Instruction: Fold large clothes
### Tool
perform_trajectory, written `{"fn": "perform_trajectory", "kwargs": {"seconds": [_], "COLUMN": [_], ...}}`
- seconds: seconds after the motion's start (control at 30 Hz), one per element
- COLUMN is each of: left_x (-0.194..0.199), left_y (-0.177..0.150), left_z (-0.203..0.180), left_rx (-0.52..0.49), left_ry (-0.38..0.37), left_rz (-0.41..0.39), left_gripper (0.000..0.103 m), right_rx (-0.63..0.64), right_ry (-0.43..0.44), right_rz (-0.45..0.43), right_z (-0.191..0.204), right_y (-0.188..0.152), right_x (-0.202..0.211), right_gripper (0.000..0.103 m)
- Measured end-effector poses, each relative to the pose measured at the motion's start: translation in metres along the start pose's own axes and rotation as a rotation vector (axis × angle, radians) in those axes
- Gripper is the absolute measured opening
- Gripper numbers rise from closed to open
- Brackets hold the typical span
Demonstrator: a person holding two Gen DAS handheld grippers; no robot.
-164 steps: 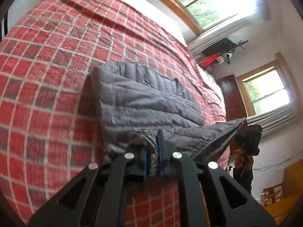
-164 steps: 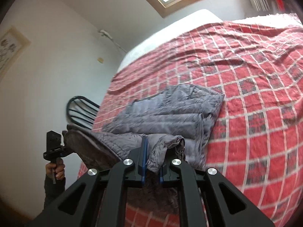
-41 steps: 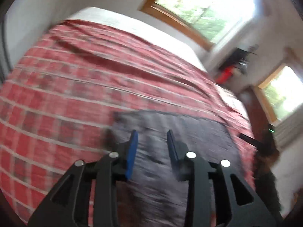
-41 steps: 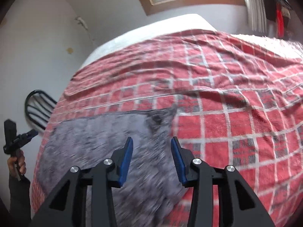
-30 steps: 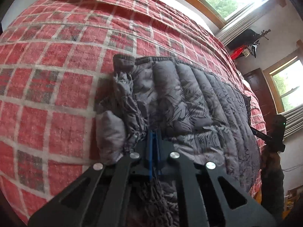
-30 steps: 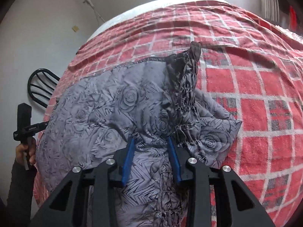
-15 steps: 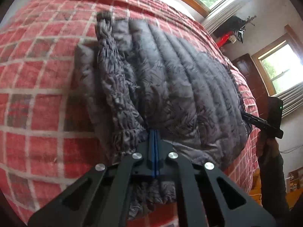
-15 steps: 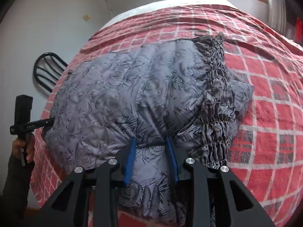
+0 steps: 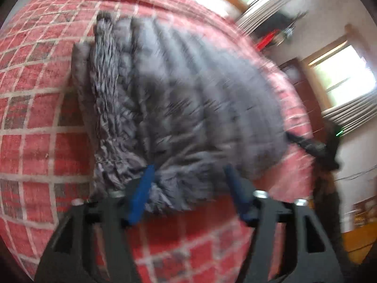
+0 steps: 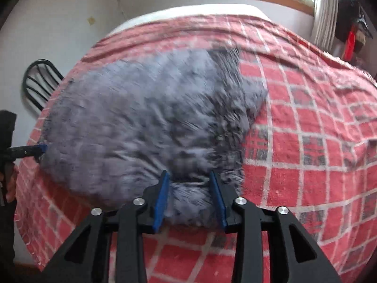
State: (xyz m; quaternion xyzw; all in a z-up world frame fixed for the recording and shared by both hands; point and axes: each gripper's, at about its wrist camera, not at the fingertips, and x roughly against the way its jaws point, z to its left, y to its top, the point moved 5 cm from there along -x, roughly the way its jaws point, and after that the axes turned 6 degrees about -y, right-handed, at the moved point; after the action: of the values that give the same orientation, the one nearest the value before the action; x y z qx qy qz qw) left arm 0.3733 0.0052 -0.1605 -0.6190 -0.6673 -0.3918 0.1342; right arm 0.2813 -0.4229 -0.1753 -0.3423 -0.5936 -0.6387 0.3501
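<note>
Grey quilted jacket (image 10: 146, 118): folded bundle on red checked bed (image 10: 306, 141), long axis crosswise. Left gripper (image 9: 188, 186) and right gripper (image 10: 188, 195) at its near edge, fingers spread, gripping nothing.

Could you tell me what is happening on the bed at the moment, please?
A person is folding a grey quilted jacket on a bed with a red checked bedspread, one hand-held gripper in each hand. The jacket lies bunched into a thick bundle. The left hand-held gripper and the right hand-held gripper are both open at its near edge, fabric between their fingers but not pinched. Both views are blurred by motion.
</note>
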Motion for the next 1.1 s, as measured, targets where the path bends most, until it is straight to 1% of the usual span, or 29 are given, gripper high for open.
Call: {"fn": "perform_trajectory", "kwargs": {"seconds": [0.03,0.07,0.1,0.13,0.17,0.23,0.27,0.33,0.4,0.47,0.53,0.63,0.7,0.73,0.83,0.9,1.0,1.1], "left_x": [0.011,0.033,0.044,0.057,0.066,0.075,0.076,0.070,0.063,0.050,0.043,0.028,0.020,0.013,-0.002,-0.014,-0.025,-0.035], "left_y": [0.009,0.015,0.019,0.024,0.028,0.032,0.034,0.038,0.042,0.047,0.053,0.059,0.062,0.065,0.079,0.090,0.105,0.117], "left_z": [0.000,0.007,0.016,0.030,0.046,0.069,0.081,0.091,0.098,0.105,0.115,0.124,0.129,0.132,0.132,0.136,0.138,0.133], "left_rx": [0.000,0.015,0.040,0.093,0.157,0.244,0.279,0.306,0.318,0.331,0.337,0.358,0.373,0.374,0.343,0.350,0.364,0.344], "left_ry": [0.000,0.006,0.005,0.000,-0.009,-0.053,-0.071,-0.063,-0.049,-0.053,-0.058,-0.091,-0.105,-0.106,-0.124,-0.144,-0.174,-0.170], "left_rz": [-0.024,-0.071,-0.094,-0.112,-0.121,-0.121,-0.115,-0.100,-0.081,-0.061,-0.057,-0.053,-0.049,-0.047,-0.037,-0.035,-0.038,-0.020], "left_gripper": [0.090,0.095,0.095,0.095,0.095,0.095,0.095,0.095,0.095,0.095,0.095,0.095,0.095,0.095,0.095,0.095,0.096,0.096], "right_rx": [0.046,0.086,0.142,0.203,0.244,0.352,0.395,0.489,0.551,0.607,0.662,0.689,0.715,0.735,0.810,0.874,0.927,0.973], "right_ry": [-0.049,-0.084,-0.116,-0.129,-0.134,-0.157,-0.162,-0.186,-0.192,-0.211,-0.230,-0.214,-0.215,-0.226,-0.254,-0.282,-0.292,-0.311], "right_rz": [-0.033,-0.065,-0.104,-0.120,-0.119,-0.113,-0.108,-0.100,-0.103,-0.128,-0.149,-0.153,-0.171,-0.184,-0.215,-0.241,-0.269,-0.303], "right_z": [0.008,0.019,0.034,0.052,0.063,0.099,0.113,0.147,0.174,0.198,0.223,0.245,0.262,0.268,0.293,0.311,0.334,0.349], "right_y": [0.000,0.000,-0.003,-0.009,-0.012,-0.026,-0.031,-0.043,-0.052,-0.057,-0.059,-0.053,-0.049,-0.044,-0.047,-0.044,-0.039,-0.033], "right_x": [0.015,0.025,0.037,0.043,0.043,0.040,0.037,0.029,0.025,0.021,0.016,0.003,-0.001,-0.005,-0.014,-0.026,-0.040,-0.052], "right_gripper": [0.067,0.077,0.090,0.094,0.095,0.095,0.095,0.095,0.095,0.095,0.095,0.095,0.095,0.095,0.095,0.095,0.095,0.095]}}
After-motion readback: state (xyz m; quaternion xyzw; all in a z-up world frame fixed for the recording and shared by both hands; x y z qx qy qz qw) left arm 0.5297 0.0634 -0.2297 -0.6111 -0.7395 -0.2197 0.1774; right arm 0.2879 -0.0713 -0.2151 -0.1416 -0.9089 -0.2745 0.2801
